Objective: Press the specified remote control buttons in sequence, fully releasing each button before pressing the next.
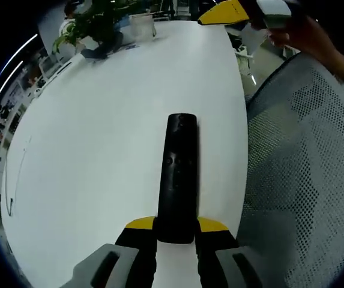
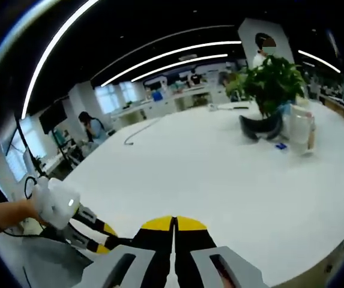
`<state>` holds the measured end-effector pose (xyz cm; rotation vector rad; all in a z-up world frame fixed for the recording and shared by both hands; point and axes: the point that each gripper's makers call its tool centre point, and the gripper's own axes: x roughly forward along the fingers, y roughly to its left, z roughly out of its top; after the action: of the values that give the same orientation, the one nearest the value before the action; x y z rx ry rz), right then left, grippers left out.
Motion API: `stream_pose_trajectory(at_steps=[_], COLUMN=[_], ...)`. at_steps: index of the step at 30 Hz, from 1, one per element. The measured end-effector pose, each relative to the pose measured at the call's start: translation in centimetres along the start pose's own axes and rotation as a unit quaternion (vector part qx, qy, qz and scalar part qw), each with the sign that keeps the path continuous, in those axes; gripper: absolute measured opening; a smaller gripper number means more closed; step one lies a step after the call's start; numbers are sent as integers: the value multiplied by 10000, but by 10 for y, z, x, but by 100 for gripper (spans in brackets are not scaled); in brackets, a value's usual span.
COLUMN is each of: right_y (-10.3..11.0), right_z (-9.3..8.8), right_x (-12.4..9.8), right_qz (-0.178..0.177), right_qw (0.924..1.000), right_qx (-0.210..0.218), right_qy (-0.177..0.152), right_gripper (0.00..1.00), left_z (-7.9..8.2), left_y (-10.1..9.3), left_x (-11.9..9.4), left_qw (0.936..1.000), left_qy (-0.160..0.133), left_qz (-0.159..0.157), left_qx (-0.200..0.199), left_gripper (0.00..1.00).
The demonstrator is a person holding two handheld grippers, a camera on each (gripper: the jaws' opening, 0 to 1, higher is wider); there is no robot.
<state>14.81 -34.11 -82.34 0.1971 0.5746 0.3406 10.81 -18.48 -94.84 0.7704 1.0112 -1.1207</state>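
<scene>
Remote control [image 1: 179,177]: clamped at its near end by left gripper [image 1: 176,231], over the counter [image 1: 99,150].
Right gripper [image 2: 173,231]: jaws closed, empty.
Risk: remote could pivot under a press (one-end grip).

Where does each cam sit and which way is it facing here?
Left gripper view: rides the left gripper, looks along the white table; jaws clamp a black remote; mesh chair beside; the right gripper at top.
Right gripper view: rides the right gripper, jaws shut on nothing, facing a potted plant; the left gripper at lower left.
Shared: table, plant.
</scene>
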Motion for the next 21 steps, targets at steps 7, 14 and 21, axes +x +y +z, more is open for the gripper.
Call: stream_pose_trajectory(at_steps=[7, 14, 21], right_y=[21, 34, 27], right_z=[-1, -16, -35], right_x=[22, 46, 57], right_qz=[505, 686, 686], right_qw=[9971, 9912, 9873], right_qx=[-84, -20, 322], right_qy=[570, 1132, 1397], right_gripper=[0, 0, 0], left_z=[-2, -2, -1], left_y=[-11, -21, -22], left_x=[-1, -2, -3], left_qw=[9998, 9985, 9949], left_qy=[-170, -440, -864], left_qz=[58, 160, 285], left_qx=[-109, -285, -433], left_gripper=[23, 24, 24])
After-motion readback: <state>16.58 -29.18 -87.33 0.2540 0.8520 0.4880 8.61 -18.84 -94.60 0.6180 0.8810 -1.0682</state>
